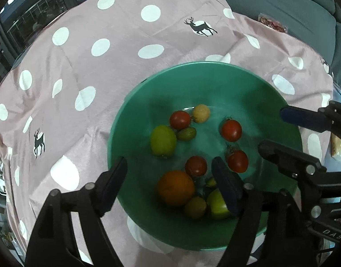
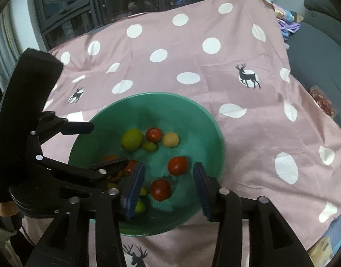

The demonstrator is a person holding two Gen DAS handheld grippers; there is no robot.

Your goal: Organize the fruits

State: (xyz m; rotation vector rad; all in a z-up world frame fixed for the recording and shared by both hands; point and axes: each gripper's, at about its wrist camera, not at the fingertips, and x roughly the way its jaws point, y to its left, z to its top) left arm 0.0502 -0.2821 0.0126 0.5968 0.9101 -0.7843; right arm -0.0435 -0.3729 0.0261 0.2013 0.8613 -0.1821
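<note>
A green bowl (image 1: 237, 84) (image 2: 199, 115) sits on a pink polka-dot cloth and holds several fruits: red tomatoes (image 1: 231, 130) (image 2: 177, 165), a large orange (image 1: 175, 188), green fruits (image 1: 163, 140) (image 2: 132, 139) and a pale yellow one (image 1: 201, 113) (image 2: 170, 140). My left gripper (image 1: 169, 173) is open and empty, hovering over the bowl's near side above the orange. My right gripper (image 2: 169, 183) is open and empty, its fingers either side of a red tomato (image 2: 161, 190) in the bowl. The right gripper also shows in the left wrist view (image 1: 275, 131).
The pink cloth (image 1: 103, 66) (image 2: 259, 122) with white dots and deer prints covers the table. A grey sofa (image 1: 293, 4) (image 2: 319, 51) stands to the right. Dark windows (image 2: 103, 4) lie at the back. Coloured cloths (image 2: 288, 22) lie at the far right.
</note>
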